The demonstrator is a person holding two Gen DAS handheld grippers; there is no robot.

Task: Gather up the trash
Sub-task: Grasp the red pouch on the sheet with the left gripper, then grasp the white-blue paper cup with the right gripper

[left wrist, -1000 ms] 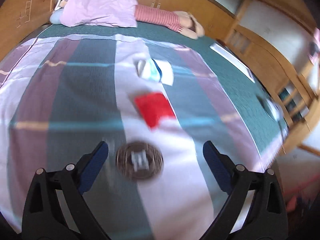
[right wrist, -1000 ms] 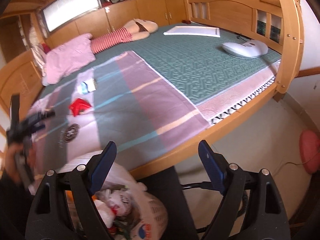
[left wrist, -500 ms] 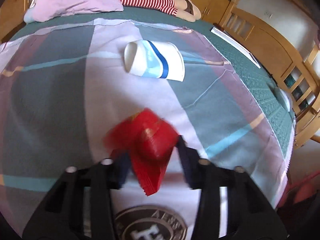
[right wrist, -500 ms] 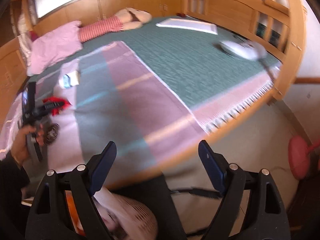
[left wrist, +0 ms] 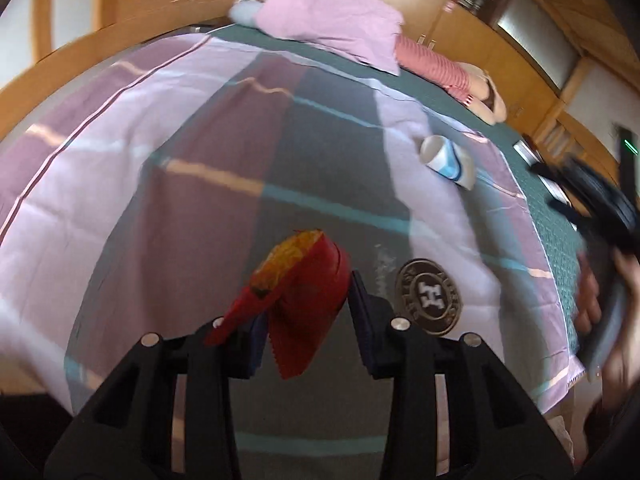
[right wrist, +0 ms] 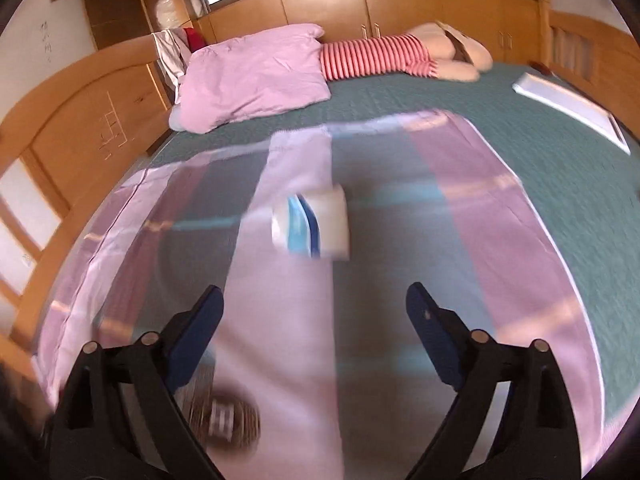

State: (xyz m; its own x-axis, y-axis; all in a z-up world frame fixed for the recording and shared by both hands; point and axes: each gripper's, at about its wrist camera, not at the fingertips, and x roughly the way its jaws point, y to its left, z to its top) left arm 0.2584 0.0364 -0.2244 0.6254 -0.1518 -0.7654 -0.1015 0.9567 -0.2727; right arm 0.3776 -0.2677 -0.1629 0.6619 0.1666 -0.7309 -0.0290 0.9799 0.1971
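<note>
Lifted off the quilt since a second back: red wrapper (left wrist: 308, 300), then lying flat beyond the round patch, now pinched between the pads of the left gripper (left wrist: 306, 322) and hanging clear of the cloth. Clamped across its crumpled middle, saw-tooth edge dangling below the pads, orange inside showing at the top (a mid-body grip likely chosen because a flat foil offers no better purchase). Jaws narrow, squeezed onto the wrapper.

Swung in from the bed's edge meanwhile: right gripper (right wrist: 316, 330), now over the quilt and aimed at the paper cup (right wrist: 310, 224). Jaws just spread wider, nothing between them, cup ahead of the tips and not touching either pad. Wide stance probably set to straddle the cup's body. Cup on its side on a pale stripe of the quilt (right wrist: 460, 208), mouth toward the left of the right view, blue band round it.

Round patch (left wrist: 428, 298) sewn or printed on the quilt, just right of the held wrapper (not trash, by the look). Seen from the left wrist, a blurred hand (left wrist: 600, 296) with the other tool at the right edge. Pink pillow (right wrist: 256, 76) and striped soft toy (right wrist: 376, 56) at the headboard, well apart from both pieces.

Judged: wrapper picked, cup next, bin out of view.
</note>
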